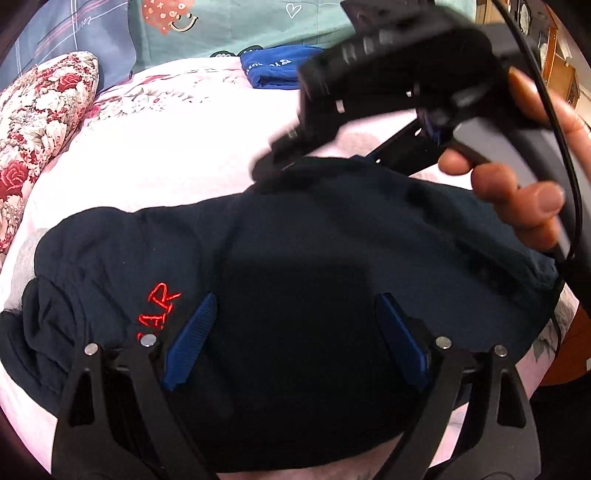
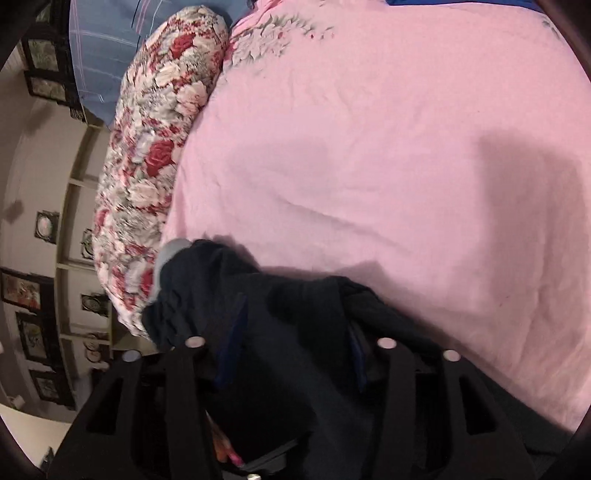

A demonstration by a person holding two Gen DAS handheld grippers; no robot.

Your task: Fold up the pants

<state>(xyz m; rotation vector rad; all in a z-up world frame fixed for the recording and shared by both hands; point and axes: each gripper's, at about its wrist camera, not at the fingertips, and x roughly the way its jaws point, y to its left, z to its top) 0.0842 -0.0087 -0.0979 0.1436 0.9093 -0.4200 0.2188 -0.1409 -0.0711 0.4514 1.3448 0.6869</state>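
Dark navy pants [image 1: 295, 240] with red lettering lie bunched on the pink bed sheet [image 1: 177, 155]. My left gripper [image 1: 295, 332] is open just above the pants, its blue pads [image 1: 192, 339] spread wide over the cloth. My right gripper shows blurred in the left wrist view [image 1: 280, 158], at the far edge of the pants. In the right wrist view the pants [image 2: 288, 332] drape over and between its fingers [image 2: 229, 354]; the jaws stand apart with cloth between them, and the right gripper [image 2: 291, 350] is partly hidden by it.
A floral rolled quilt [image 1: 40, 122] lies along the left of the bed and also shows in the right wrist view [image 2: 155, 147]. A folded blue garment [image 1: 277, 70] sits at the far side. Pillows [image 1: 229, 26] lie at the head. Shelves with framed pictures [image 2: 40, 288] stand beyond the bed.
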